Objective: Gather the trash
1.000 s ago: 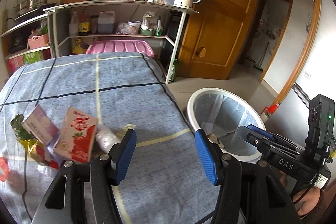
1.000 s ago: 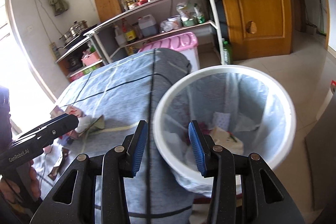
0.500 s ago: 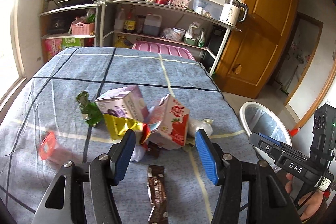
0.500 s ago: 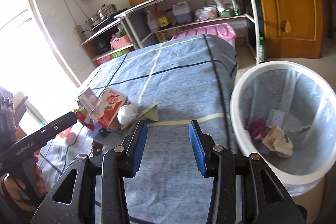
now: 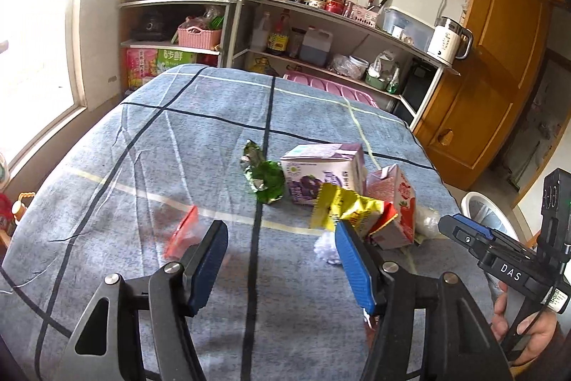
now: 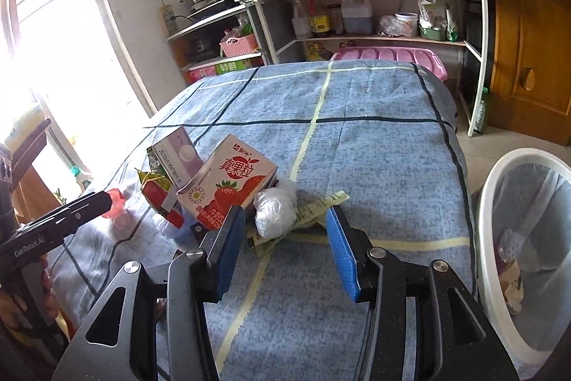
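Note:
Trash lies in a heap on the blue checked tablecloth (image 5: 200, 145): a purple carton (image 5: 323, 172), a strawberry milk carton (image 6: 228, 188), a yellow wrapper (image 5: 342, 206), a green wrapper (image 5: 266, 179), a red packet (image 5: 183, 231) and a crumpled white plastic ball (image 6: 274, 207). My left gripper (image 5: 282, 259) hovers over bare cloth between the red packet and the heap, jaws opening, nothing between them. My right gripper (image 6: 285, 238) sits just short of the white ball and a pale paper strip (image 6: 314, 206), jaws opening, pads touching nothing. The white lined bin (image 6: 528, 259) stands on the floor at the right.
Metal shelves (image 5: 321, 24) with bottles, pots, a kettle (image 5: 448, 40) and a pink basket (image 5: 198, 36) stand behind the table. A pink tub lid (image 6: 389, 56) sits at the table's far edge. A wooden door (image 5: 499, 59) is at the right, a bright window at the left.
Both grippers swung left, away from the bin and over the table towards the trash heap. Both pairs of jaws now stand wider. The bin has slid to the right edge of both views.

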Demonstrator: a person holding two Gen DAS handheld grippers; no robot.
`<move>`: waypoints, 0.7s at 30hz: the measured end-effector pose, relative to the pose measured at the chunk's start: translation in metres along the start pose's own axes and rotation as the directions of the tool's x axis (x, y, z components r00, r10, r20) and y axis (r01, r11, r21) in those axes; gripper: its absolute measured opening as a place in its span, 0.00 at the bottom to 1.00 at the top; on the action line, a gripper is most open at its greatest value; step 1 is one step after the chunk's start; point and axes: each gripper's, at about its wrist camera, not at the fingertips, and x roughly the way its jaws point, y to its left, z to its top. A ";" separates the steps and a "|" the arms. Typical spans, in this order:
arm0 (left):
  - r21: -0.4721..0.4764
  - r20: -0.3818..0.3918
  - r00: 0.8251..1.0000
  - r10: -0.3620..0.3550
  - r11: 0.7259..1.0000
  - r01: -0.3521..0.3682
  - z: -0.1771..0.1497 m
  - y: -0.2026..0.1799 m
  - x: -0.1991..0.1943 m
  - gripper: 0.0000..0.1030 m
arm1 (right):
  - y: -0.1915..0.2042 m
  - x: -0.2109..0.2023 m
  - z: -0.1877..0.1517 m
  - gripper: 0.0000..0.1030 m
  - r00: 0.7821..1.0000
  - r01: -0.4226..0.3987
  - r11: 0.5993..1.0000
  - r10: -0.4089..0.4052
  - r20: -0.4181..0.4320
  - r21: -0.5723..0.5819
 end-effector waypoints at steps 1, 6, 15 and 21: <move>-0.014 0.003 1.000 0.009 1.000 -0.009 0.000 0.005 -0.001 0.62 | 0.001 0.003 0.001 0.47 1.000 -0.004 1.000 0.004 -0.007 -0.006; -0.039 0.010 0.999 0.031 0.999 -0.030 -0.001 0.027 -0.002 0.63 | 0.008 0.015 0.003 0.47 1.000 0.019 0.999 -0.020 -0.019 -0.049; -0.058 -0.020 0.998 0.065 0.996 -0.066 -0.007 0.050 0.010 0.67 | 0.004 0.020 0.001 0.28 1.000 0.017 1.000 -0.017 -0.022 -0.016; -0.071 -0.032 0.995 0.090 0.993 -0.092 -0.004 0.056 0.019 0.67 | 0.008 0.017 -0.001 0.26 0.999 -0.036 0.999 0.036 -0.019 -0.001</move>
